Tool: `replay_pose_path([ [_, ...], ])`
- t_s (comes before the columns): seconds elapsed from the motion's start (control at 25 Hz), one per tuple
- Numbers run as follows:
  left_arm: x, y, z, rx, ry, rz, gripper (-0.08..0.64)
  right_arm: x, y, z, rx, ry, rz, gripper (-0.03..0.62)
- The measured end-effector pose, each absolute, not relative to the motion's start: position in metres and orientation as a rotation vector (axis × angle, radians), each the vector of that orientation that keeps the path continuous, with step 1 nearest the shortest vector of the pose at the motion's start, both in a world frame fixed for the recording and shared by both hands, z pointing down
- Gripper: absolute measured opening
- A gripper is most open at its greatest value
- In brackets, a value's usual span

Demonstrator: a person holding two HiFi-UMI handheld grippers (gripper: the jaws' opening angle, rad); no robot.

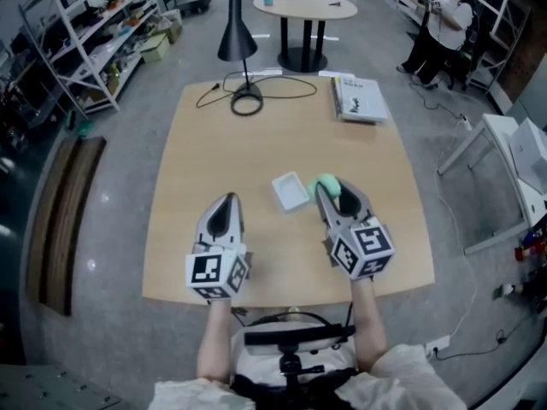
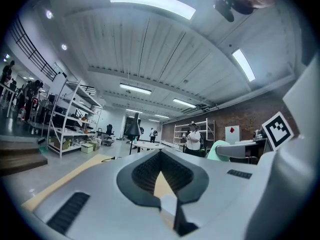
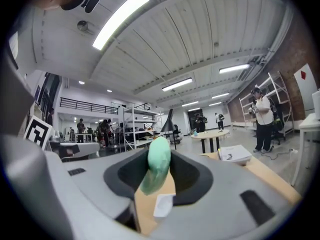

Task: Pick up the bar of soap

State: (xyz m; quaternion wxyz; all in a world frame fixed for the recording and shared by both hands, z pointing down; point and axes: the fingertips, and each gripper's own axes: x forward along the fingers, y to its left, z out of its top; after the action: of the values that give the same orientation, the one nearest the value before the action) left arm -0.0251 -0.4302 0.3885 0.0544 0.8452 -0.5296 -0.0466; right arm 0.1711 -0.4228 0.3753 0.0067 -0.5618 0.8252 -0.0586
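Note:
The bar of soap (image 1: 326,184) (image 3: 157,165) is pale green and oval, and it hangs above the tan table (image 1: 256,148). My right gripper (image 1: 333,190) (image 3: 159,151) is shut on it, and the bar stands on edge between the dark pads. A small white soap dish (image 1: 290,191) (image 3: 164,205) lies on the table just left of and below that gripper. My left gripper (image 1: 226,200) (image 2: 160,155) hovers at the left near the table's front edge. Its tips meet with nothing between them. In the left gripper view the soap (image 2: 216,150) shows at the right.
A black lamp (image 1: 237,34) with a ring base and cable stands at the table's far side, beside a stack of booklets (image 1: 359,98). Beyond are a round table (image 1: 305,5), metal shelves (image 1: 94,45), a wooden bench (image 1: 64,220) and a person (image 1: 440,28).

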Motion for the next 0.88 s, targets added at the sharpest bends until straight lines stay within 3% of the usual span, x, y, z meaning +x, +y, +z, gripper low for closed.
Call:
replay_pose_path([
  [0.56, -0.014, -0.339, 0.387, 2.599, -1.596, -0.144, 0.006, 0.195, -0.313, 0.366, -1.732, 2.501, -0.19, 0.129],
  [0.88, -0.043, -0.252, 0.386, 2.628, -1.539, -0.222, 0.005, 0.157, -0.224, 0.362, -1.75, 2.474, -0.138, 0.129],
])
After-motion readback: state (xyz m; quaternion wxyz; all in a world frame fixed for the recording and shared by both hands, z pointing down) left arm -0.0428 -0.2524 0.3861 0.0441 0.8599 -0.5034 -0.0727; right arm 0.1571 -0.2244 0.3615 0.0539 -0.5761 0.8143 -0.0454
